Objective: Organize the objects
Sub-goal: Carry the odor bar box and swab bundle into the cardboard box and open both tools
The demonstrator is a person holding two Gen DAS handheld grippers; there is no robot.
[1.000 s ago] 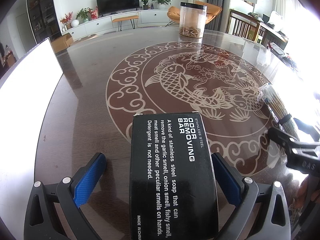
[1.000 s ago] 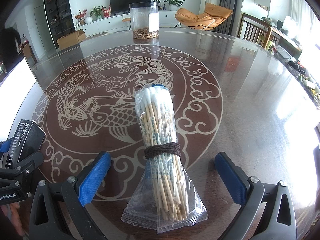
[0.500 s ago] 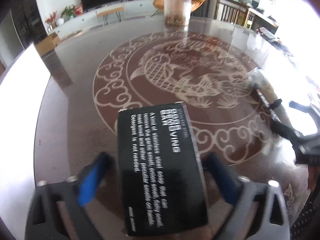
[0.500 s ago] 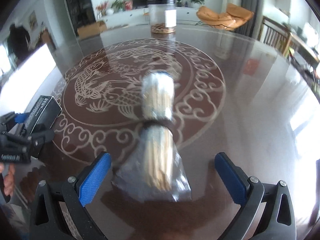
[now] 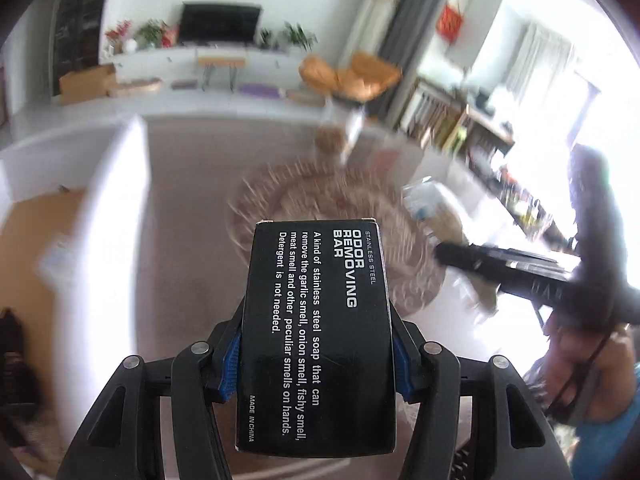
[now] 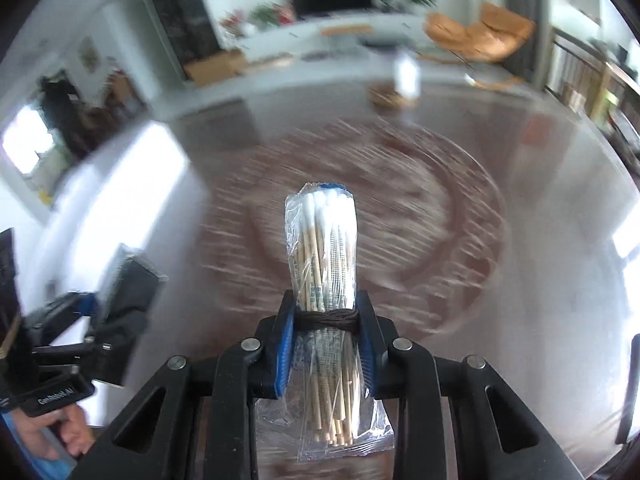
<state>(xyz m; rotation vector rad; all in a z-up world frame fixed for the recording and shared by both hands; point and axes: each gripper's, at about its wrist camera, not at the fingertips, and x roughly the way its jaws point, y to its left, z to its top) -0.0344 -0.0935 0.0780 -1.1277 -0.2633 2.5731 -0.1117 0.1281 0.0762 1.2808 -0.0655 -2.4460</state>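
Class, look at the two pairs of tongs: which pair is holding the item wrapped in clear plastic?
The right tongs: they are shut on the bag of cotton swabs, a clear plastic bundle tied with dark string. The left tongs grip a black box printed with white text.

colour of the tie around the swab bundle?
Dark brown tie around the cotton swab bundle; clearest in right wrist view.

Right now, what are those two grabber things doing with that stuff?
A person is tidying up with a grabber in each hand. The left gripper is squeezing a black box of odor removing bar. The right gripper is squeezing a bag of cotton swabs. Both are held up above the table.
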